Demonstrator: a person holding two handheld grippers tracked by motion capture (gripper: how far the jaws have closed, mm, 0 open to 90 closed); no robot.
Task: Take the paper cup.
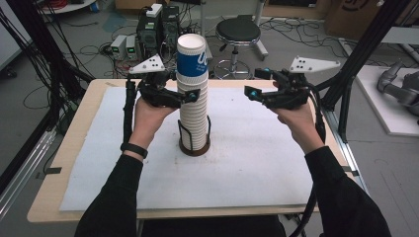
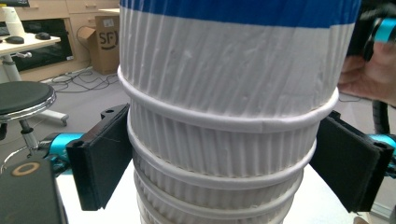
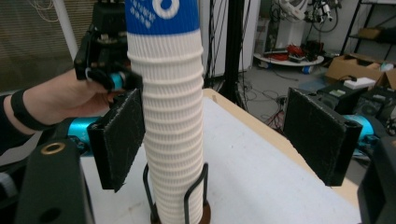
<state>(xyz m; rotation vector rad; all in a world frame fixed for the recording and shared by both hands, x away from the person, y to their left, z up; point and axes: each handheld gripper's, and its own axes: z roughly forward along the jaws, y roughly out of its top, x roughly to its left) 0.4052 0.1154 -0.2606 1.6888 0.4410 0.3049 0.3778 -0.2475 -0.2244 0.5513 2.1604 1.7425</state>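
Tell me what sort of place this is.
Probably a robotics or data-collection lab, not a café: desktop computers and loose cables cover the floor behind the table, cardboard boxes stand about, and a stack of paper cups sits on a work mat.

The cup stack (image 2: 224, 116) is cut off top and bottom, hiding its holder
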